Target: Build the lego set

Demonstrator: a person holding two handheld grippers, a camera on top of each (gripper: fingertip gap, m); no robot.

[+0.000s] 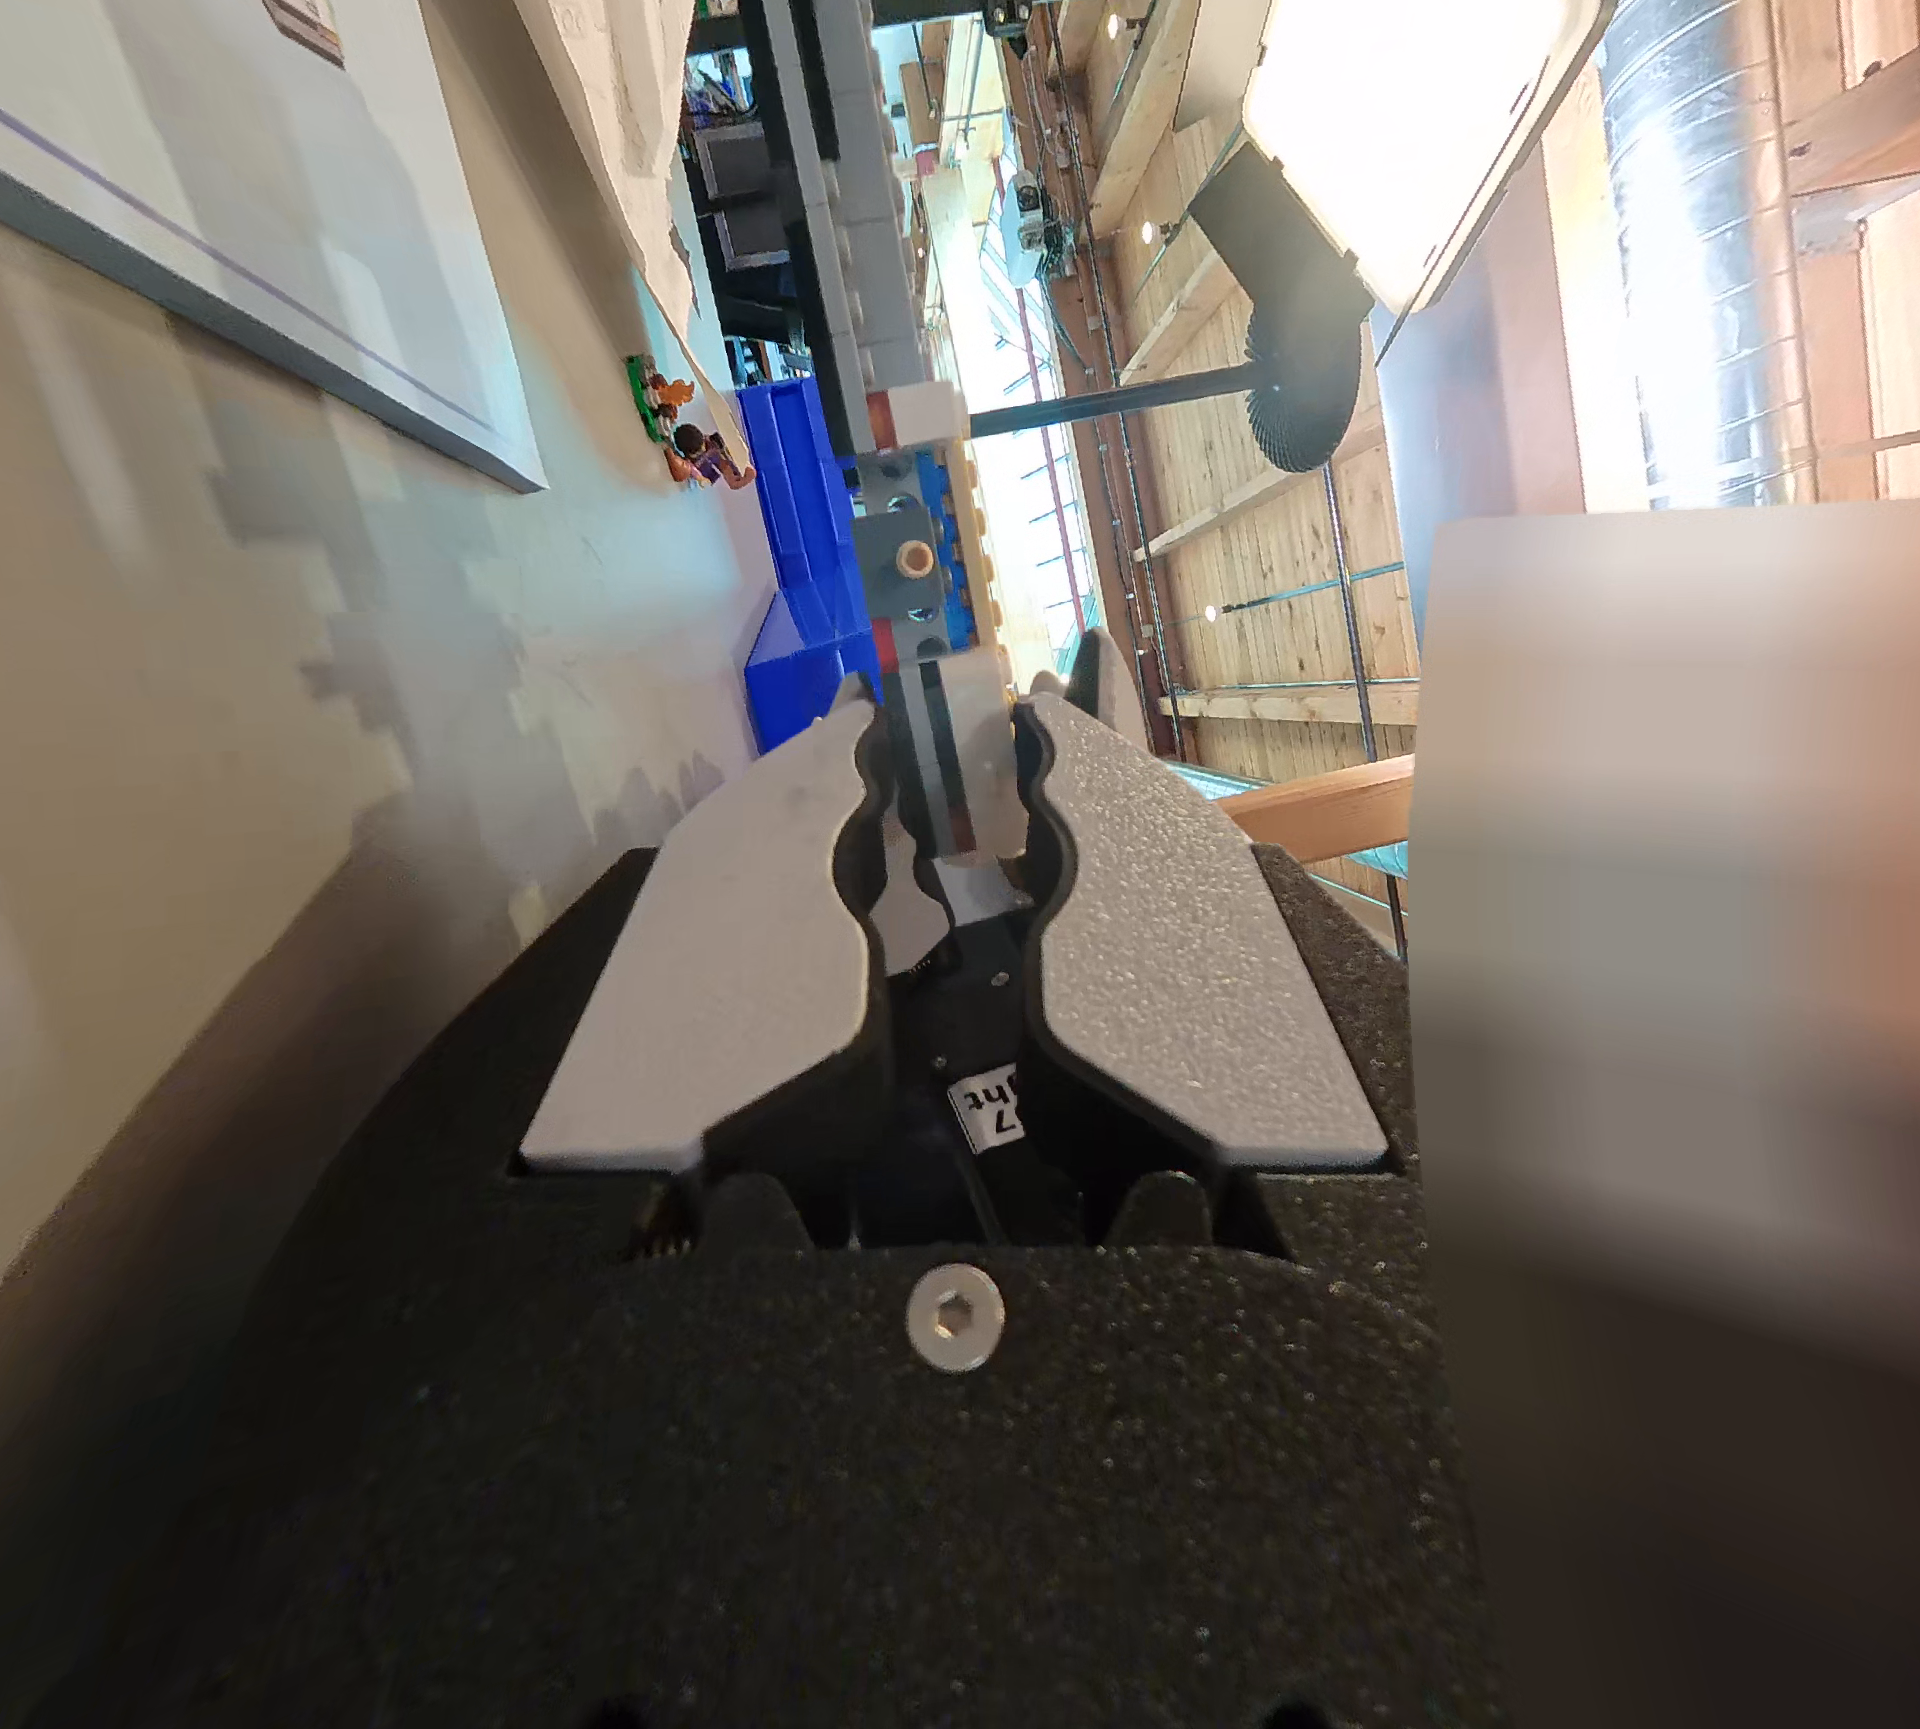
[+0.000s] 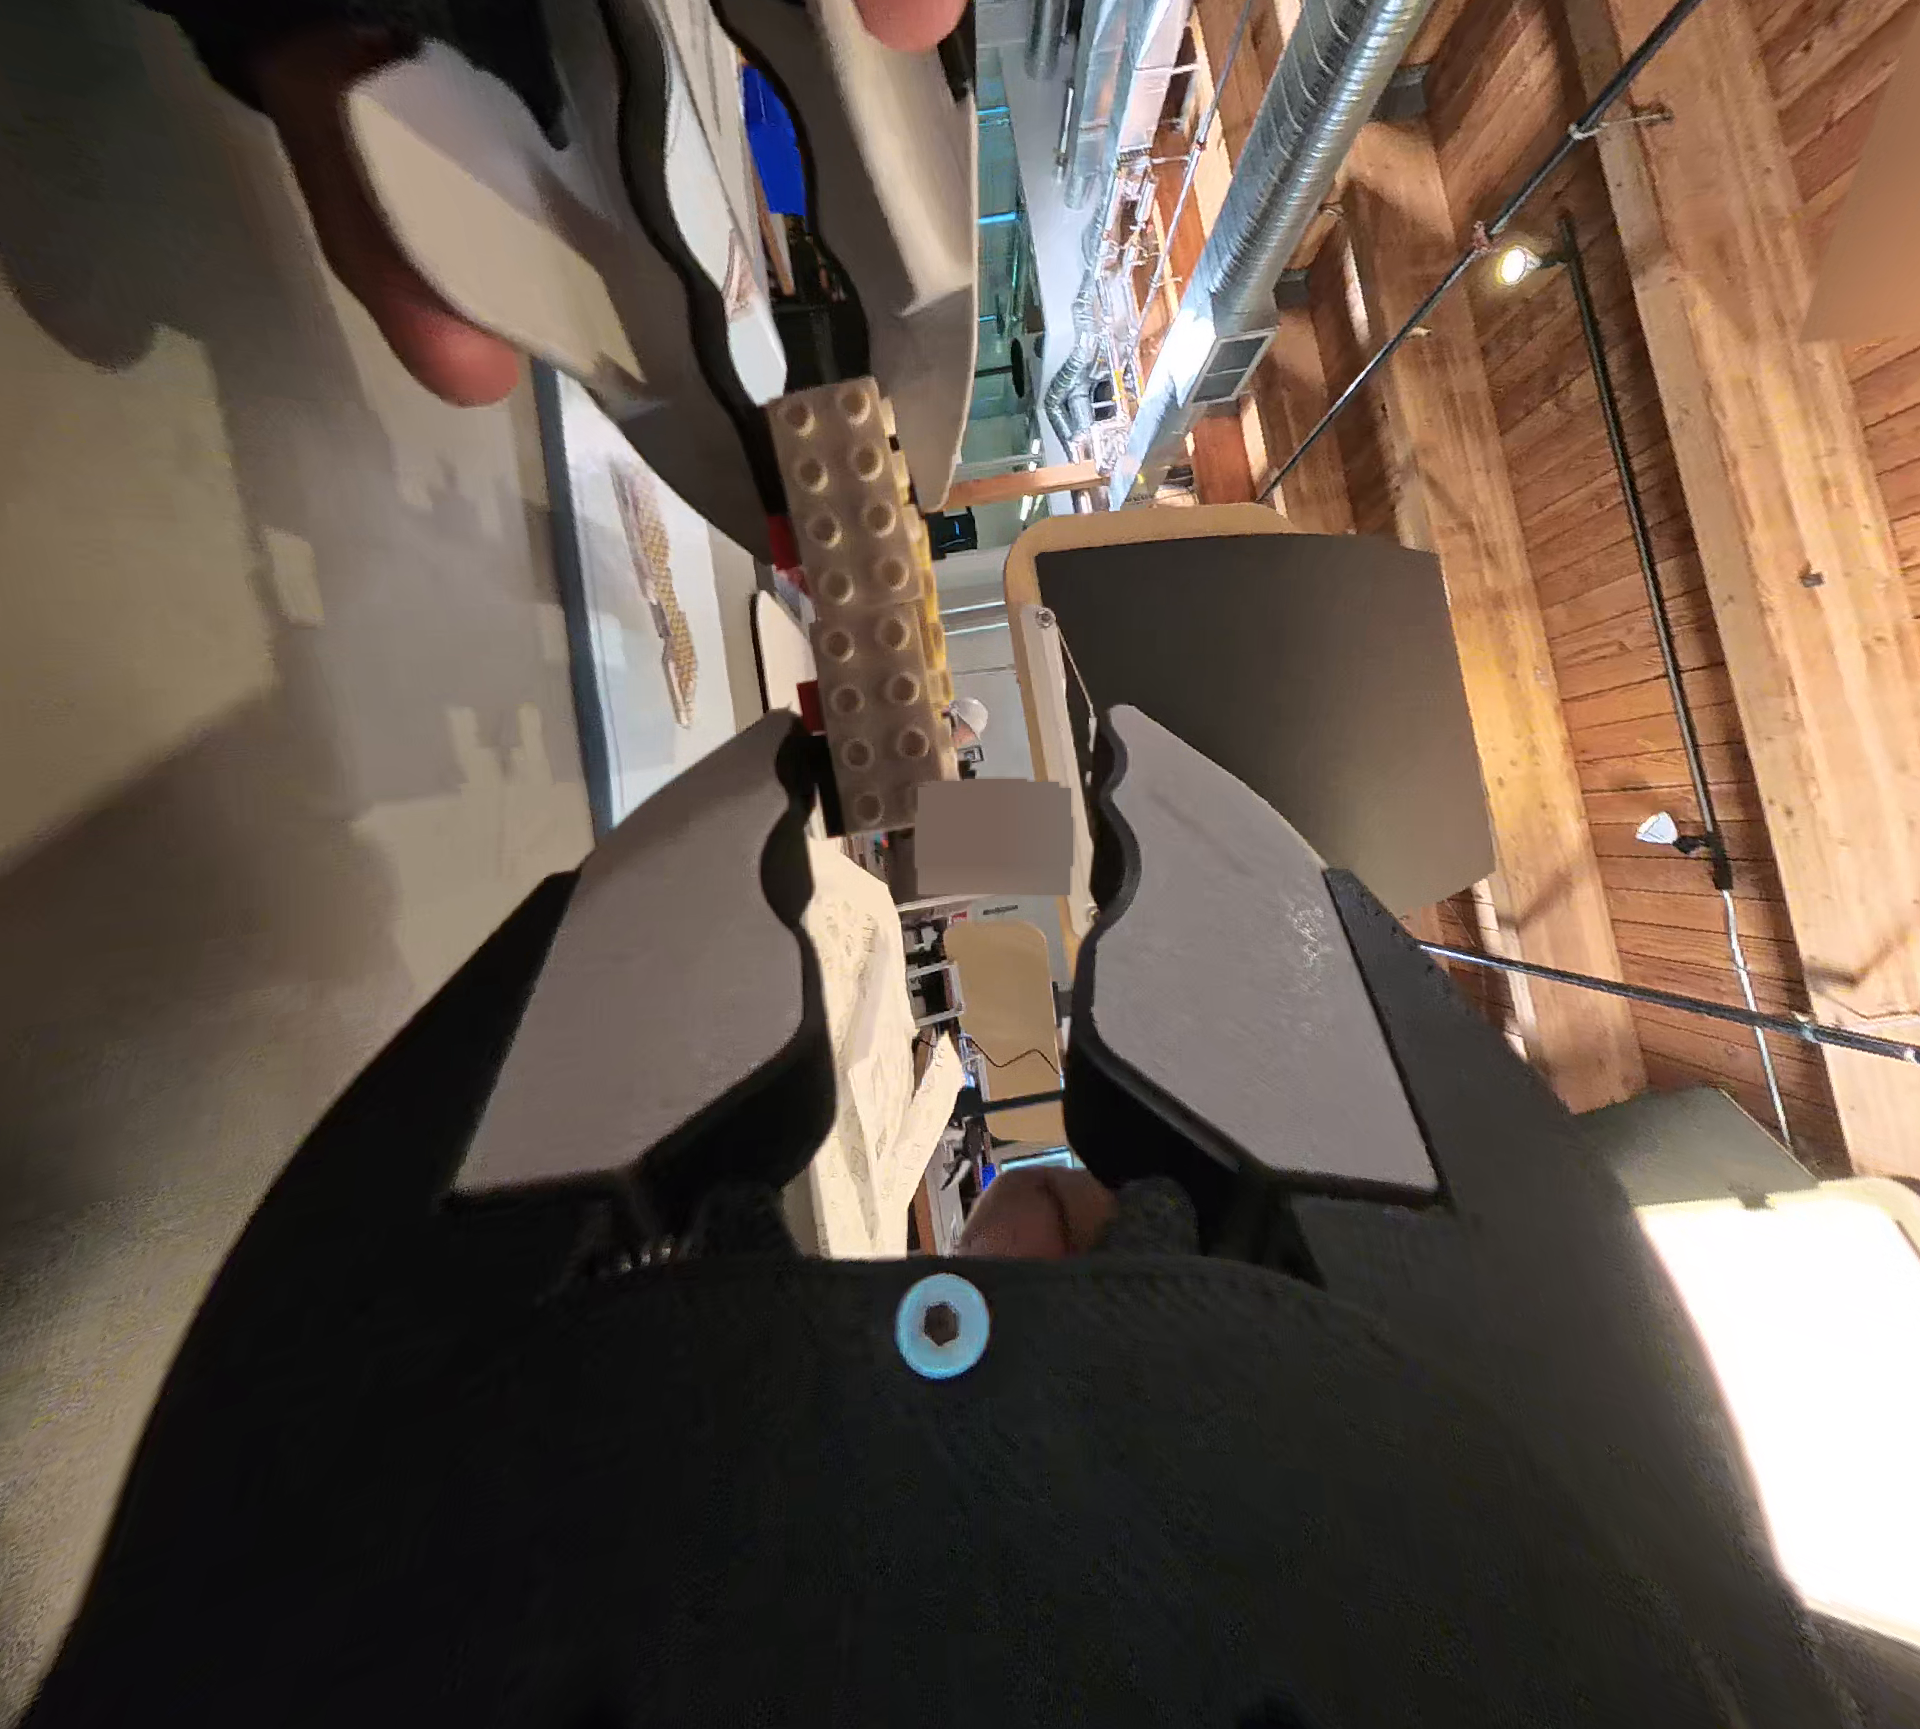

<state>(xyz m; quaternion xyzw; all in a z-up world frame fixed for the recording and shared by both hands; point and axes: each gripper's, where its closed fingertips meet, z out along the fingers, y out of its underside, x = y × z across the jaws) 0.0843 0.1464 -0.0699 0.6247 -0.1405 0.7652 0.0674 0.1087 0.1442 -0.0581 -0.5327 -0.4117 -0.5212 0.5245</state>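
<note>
Clamping down on one end of a long toy-brick build (image 1: 940, 749), our left gripper (image 1: 940, 723) has both pads pressed on its grey and tan bricks. From there the build sticks straight out ahead, grey and black further along. Our right gripper (image 2: 940, 770) is spread wide around the tan studded end (image 2: 868, 640); its left fingertip sits right against the bricks, its right one well clear. A blue bin (image 1: 795, 536) is just left of the build.
</note>
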